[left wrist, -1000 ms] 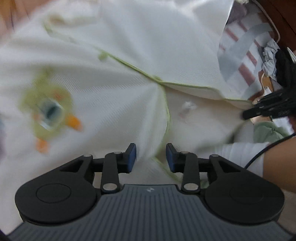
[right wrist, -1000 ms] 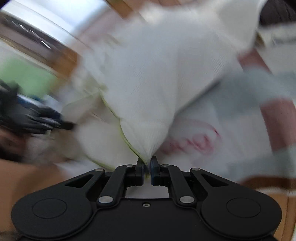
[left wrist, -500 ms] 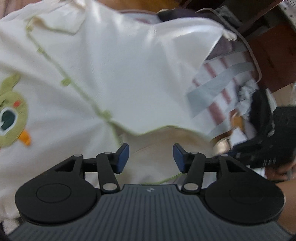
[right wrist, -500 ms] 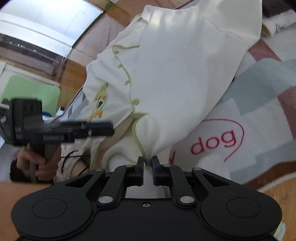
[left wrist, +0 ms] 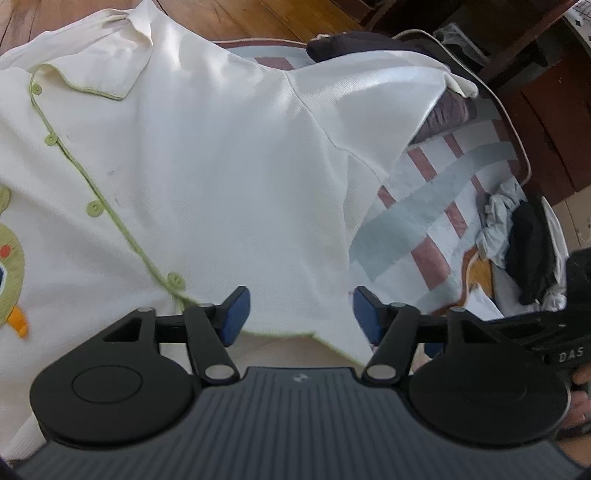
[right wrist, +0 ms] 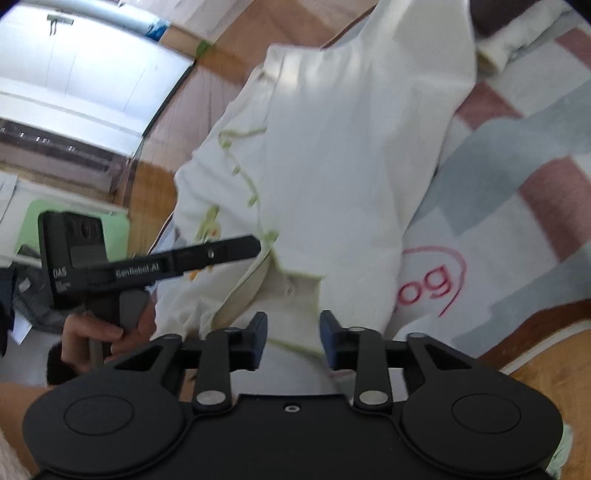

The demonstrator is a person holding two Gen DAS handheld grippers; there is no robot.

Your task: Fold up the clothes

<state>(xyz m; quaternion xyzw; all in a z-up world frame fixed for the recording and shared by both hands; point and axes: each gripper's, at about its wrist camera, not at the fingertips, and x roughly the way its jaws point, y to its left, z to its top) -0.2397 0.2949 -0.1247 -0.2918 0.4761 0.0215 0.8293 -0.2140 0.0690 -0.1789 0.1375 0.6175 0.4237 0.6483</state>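
Cream button-front shirt (left wrist: 221, 177): green piping, green buttons, collar toward the rug's far edge, embroidered duck patch (left wrist: 9, 258) on the front panel; lies spread on the patchwork rug (left wrist: 436, 229), one sleeve draped over a dark garment (left wrist: 448, 114) at the rug's far corner.
Left gripper (left wrist: 299, 314): jaws have just been opening, now wide apart above the shirt's hem, the pads clear of the cloth.
Right gripper (right wrist: 293, 334): jaws have just been opening; the hem corner lies between them, loose, not pinched.
Rug: red "dog" lettering (right wrist: 428, 284) beside the shirt; rests on the wooden floor (left wrist: 258, 18).
Heap of clothes (left wrist: 517, 243): at the rug's right edge.
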